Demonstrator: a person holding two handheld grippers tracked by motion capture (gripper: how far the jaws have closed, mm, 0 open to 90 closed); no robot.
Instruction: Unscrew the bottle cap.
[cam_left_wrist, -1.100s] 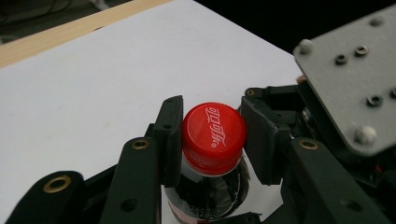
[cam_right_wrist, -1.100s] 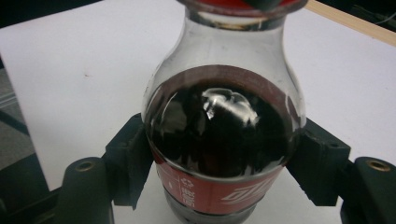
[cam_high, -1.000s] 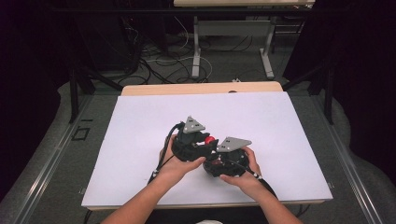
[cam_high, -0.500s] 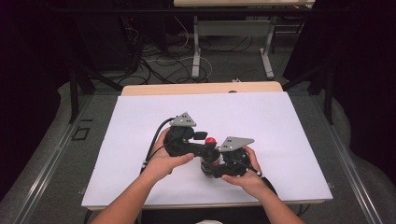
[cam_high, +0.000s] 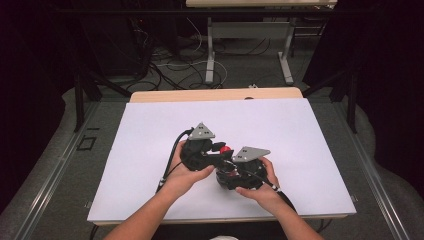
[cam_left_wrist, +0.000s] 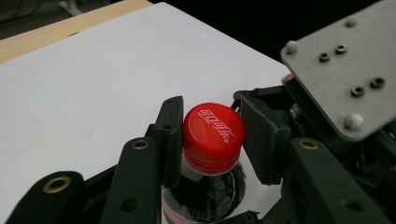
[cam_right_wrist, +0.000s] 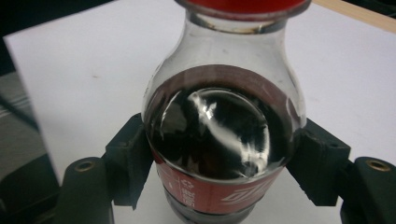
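With the right hand-held gripper (cam_right_wrist: 219, 186) clamping the cola bottle (cam_right_wrist: 219, 140) and the left hand-held gripper (cam_left_wrist: 212, 140) pinching its red cap (cam_left_wrist: 213, 135) after just closing, the unscrewing is looking barely begun, the cap sitting fully seated.

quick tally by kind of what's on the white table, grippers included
bottle of dark drink: 1
red cap on that bottle: 1
left gripper, jaws on the cap: 1
right gripper, jaws on the bottle's body: 1
total: 4

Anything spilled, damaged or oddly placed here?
Nothing stands out. The cola bottle is capped and intact, the right gripper clamps its body, the left gripper grips the red cap, and the white sheet looks dry.
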